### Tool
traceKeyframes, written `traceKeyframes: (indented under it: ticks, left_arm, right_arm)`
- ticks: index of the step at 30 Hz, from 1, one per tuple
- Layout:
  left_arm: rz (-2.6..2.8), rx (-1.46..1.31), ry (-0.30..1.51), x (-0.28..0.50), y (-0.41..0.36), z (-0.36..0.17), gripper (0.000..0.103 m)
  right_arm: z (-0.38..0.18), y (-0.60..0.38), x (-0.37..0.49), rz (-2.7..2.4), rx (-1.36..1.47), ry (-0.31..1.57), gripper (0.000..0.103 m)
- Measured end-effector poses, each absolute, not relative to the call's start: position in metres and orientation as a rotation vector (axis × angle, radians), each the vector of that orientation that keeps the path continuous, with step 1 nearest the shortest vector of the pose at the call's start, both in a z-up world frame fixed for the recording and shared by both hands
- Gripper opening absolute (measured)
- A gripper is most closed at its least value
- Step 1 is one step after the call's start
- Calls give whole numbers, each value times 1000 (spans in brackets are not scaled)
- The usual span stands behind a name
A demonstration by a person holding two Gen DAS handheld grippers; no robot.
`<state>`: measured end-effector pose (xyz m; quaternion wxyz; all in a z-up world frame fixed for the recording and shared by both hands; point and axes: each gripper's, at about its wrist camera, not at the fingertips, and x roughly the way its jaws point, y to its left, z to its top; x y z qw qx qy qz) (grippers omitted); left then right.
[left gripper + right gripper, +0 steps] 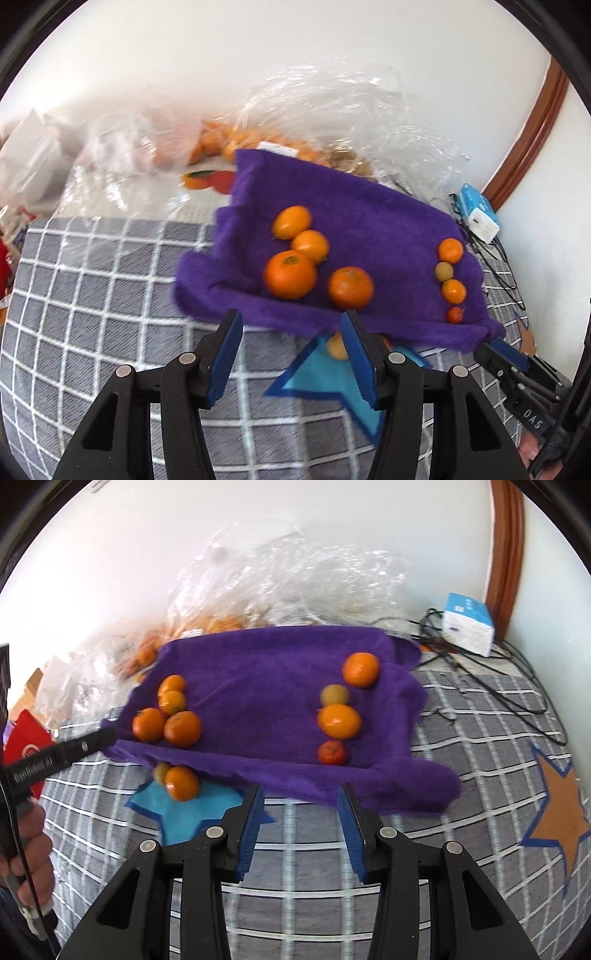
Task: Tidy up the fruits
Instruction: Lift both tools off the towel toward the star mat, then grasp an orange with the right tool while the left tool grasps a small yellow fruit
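Observation:
A purple towel [369, 229] lies on the grey checked cloth [92, 314]. Several oranges [291, 273] cluster on its left part. A row of several smaller fruits [450, 280] runs down its right part. An orange [181, 782] and a small greenish fruit [161, 771] sit on a blue star patch [184, 812], half under the towel's near edge. My left gripper [291, 332] stands open just short of that edge, nothing between its pads. My right gripper [301, 812] is also open, with empty jaws at the towel's near edge. The left gripper [74, 749] shows in the right wrist view, its tip by the towel's left corner.
Crumpled clear plastic bags [288, 568] holding more oranges [221, 140] lie behind the towel against the white wall. A white and blue box [467, 624] with black cables [517, 686] sits at the back right. An orange star patch [557, 805] lies at the right. A hand [29, 853] is at the left.

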<state>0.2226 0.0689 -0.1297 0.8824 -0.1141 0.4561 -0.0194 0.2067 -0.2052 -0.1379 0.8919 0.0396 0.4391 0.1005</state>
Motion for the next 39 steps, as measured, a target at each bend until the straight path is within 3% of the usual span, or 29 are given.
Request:
traceKeyframes:
  ticks: [5, 15, 25, 27, 39]
  left_arm:
    - [20, -271, 966, 204, 103, -140, 53]
    - [74, -319, 991, 188, 148, -162, 53]
    - [95, -336, 1011, 183, 153, -182, 53]
    - [101, -326, 1004, 181, 152, -183, 53]
    - [144, -329, 917, 152, 143, -187, 55]
  right_arm:
    - [-142, -173, 206, 284, 70, 915, 36]
    - [-169, -116, 223, 391, 21, 968, 36]
    - [-188, -102, 234, 389, 8, 1027, 36]
    - [-188, -100, 233, 390, 3, 1010, 31]
    - [-175, -131, 198, 268, -91, 925, 31]
